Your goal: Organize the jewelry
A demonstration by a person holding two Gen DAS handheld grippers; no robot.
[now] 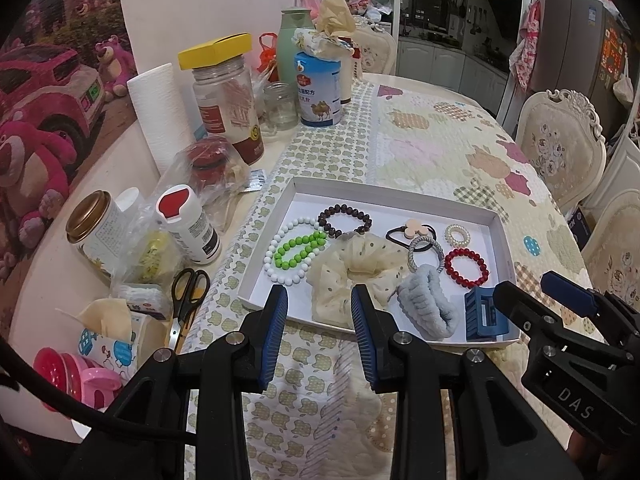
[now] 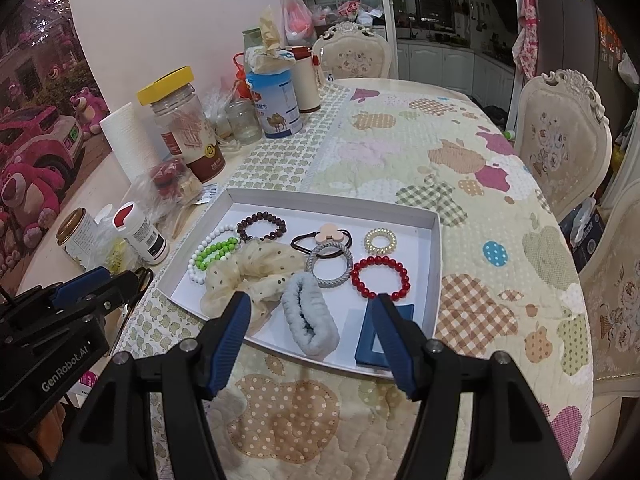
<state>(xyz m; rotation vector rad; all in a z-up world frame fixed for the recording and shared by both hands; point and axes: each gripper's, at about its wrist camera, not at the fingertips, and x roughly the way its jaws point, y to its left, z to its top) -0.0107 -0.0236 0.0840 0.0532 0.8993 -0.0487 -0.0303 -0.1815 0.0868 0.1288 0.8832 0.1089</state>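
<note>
Resting on table: a shallow white cardboard tray (image 2: 434, 256) sits on a quilted tablecloth with apple patches (image 2: 472, 152), and all the jewelry lies inside it.
Tray, left end: a white bead bracelet (image 2: 200, 254) overlaps a bright green bead bracelet (image 2: 218, 250); a dark brown bead bracelet (image 2: 262, 226) lies just behind them.
Tray, front left: a cream dotted mesh scrunchie (image 2: 256, 276) touches the green beads.
Tray, middle: a black hair tie with a peach flower charm (image 2: 324, 236) lies partly under a grey braided hair tie (image 2: 330, 266).
Tray, front middle: a fluffy pale blue scrunchie (image 2: 310, 322) sits near the front rim.
Tray, right: a small pearly spiral hair ring (image 2: 380, 240) lies behind a red bead bracelet (image 2: 380, 278).
Tray, front right corner: a flat dark blue rectangular hair clip (image 2: 374, 340).
Left gripper (image 1: 320, 330): blue-padded fingers apart, holding nothing, hovering over the tray's front rim by the cream scrunchie.
Right gripper (image 2: 314, 344): fingers wide apart and empty, above the front rim, framing the blue scrunchie; its right finger crosses the clip.
Beside tray, left: black-handled scissors (image 1: 186, 300), jars and bottles.
</note>
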